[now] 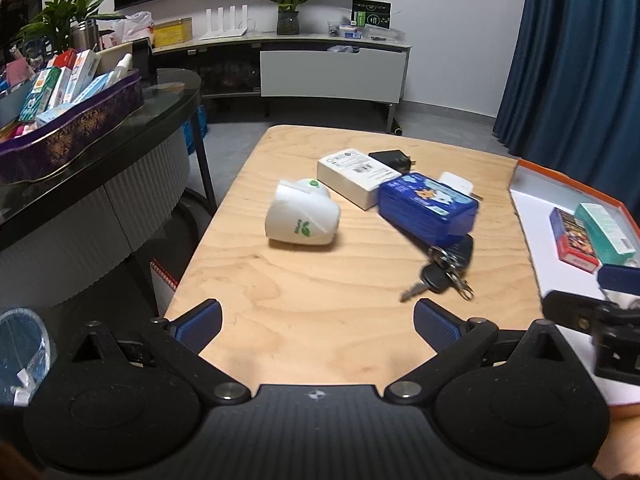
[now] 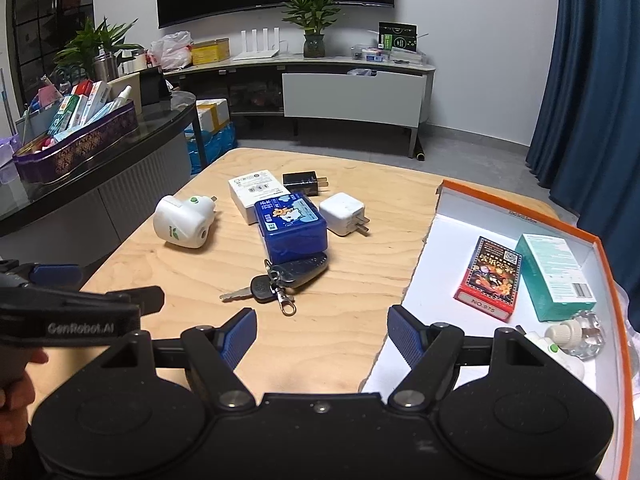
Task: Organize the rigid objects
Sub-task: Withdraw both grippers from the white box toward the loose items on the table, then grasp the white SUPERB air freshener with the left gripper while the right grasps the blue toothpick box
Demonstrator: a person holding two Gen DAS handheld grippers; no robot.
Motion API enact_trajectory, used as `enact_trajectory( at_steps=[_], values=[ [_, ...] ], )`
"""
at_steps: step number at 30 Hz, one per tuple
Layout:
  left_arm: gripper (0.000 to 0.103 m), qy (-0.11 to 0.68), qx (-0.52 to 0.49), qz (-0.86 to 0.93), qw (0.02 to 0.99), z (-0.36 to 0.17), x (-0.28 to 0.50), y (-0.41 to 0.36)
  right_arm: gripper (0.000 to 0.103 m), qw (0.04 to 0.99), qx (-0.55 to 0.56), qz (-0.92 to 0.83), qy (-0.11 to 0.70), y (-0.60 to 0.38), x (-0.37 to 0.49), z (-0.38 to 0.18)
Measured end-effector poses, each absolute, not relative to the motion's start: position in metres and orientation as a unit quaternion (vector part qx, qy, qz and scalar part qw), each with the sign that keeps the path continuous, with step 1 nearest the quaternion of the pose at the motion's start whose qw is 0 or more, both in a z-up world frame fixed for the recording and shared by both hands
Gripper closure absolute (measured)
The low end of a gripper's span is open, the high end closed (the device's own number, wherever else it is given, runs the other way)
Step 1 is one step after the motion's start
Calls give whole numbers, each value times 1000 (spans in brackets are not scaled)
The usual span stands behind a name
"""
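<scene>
Before you: a pale plywood table (image 2: 328, 332) in a living room, with a TV console and blue curtain behind.

On the bare wood, left to right:
- white plug-in diffuser (image 2: 185, 222), lying on its side, apart from the rest
- white flat box (image 2: 252, 192), touching the blue plastic case (image 2: 291, 227) just beside it
- black charger (image 2: 304, 183), behind the case
- white charger (image 2: 343, 213), to the right of the case
- key bunch with a dark fob (image 2: 280, 280), its fob against the case's near edge

In the orange-rimmed tray (image 2: 608, 280) on your right:
- red card box (image 2: 490, 280)
- teal carton (image 2: 554, 276), touching the card box
- small glass bottle (image 2: 580, 334), in the near corner

Tongs:
- your left gripper (image 1: 318, 318): jaws spread wide, nothing between them, over the table's near edge
- your right gripper (image 2: 322, 334): jaws spread wide, nothing between them, straddling the tray's left rim
</scene>
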State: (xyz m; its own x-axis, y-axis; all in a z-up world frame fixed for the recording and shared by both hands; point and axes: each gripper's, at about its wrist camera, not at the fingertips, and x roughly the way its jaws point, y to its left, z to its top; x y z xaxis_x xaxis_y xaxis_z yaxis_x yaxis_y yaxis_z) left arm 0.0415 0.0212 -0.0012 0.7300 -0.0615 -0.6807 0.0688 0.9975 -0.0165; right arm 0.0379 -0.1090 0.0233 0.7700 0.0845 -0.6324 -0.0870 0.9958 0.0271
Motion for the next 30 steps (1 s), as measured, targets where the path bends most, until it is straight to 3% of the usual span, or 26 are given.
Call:
enact_trajectory(
  at_steps=[21, 26, 28, 30],
  values=[
    [0, 351, 53, -52, 933, -36, 140, 25, 17, 936, -50, 103, 331, -92, 134, 18],
    [21, 353, 49, -58, 933, -39, 142, 28, 17, 927, -64, 126, 348, -81, 168, 8],
    [37, 347, 50, -57, 935, -38, 141, 27, 17, 924, -77, 127, 353, -74, 179, 4],
    [40, 345, 52, -57, 936, -37, 142, 24, 16, 920, -88, 128, 360, -69, 190, -1]
  ],
)
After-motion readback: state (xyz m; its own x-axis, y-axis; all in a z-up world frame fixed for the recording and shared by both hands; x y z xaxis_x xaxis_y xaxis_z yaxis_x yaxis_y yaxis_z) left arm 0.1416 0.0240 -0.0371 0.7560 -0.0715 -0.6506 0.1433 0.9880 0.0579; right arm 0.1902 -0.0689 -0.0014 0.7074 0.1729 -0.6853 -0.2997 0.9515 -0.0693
